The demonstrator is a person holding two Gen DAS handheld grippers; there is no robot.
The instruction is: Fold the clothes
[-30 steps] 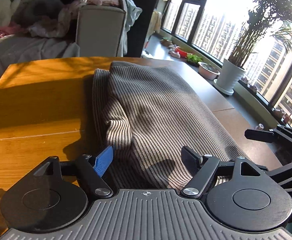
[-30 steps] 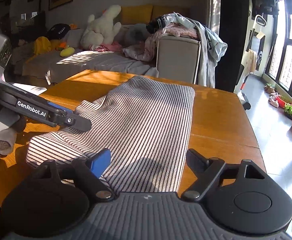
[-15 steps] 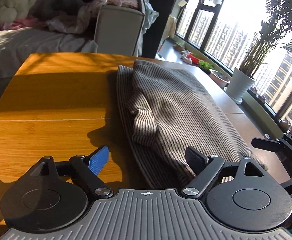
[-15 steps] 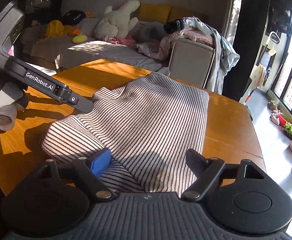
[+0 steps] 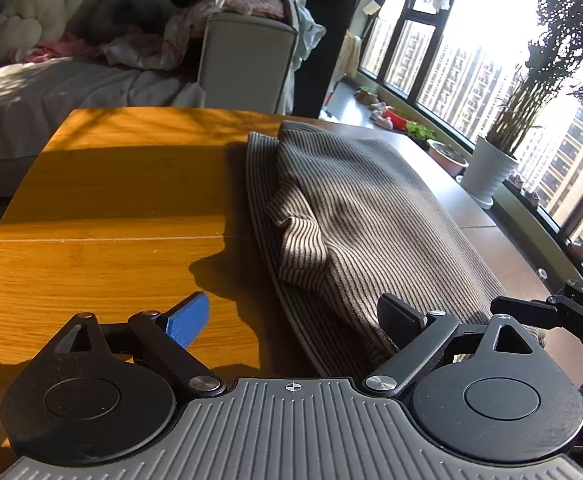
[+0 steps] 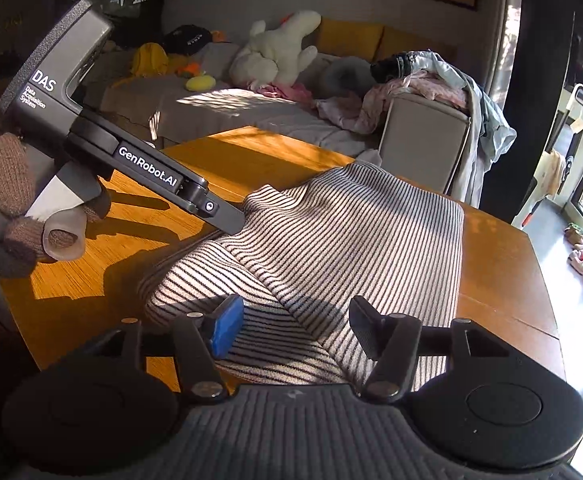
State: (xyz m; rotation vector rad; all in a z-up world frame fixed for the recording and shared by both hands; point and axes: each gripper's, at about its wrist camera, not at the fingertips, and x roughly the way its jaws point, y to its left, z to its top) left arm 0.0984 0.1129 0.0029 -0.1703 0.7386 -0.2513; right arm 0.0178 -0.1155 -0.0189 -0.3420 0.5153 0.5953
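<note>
Striped sweater (image 5: 371,216) lay folded on wooden table (image 5: 111,216), ahead of both tools. My left gripper (image 5: 295,316) sat w/ jaws apart, sweater edge betw. them, right finger (image 5: 401,318) over fabric. My right gripper (image 6: 295,322) was also spread, nothing clamped, above sweater's near end.

The left hand-held gripper (image 5: 293,316) has slid leftward off the striped garment (image 5: 371,216). Its blue finger (image 5: 187,320) now sits over bare counter (image 5: 111,208).
</note>
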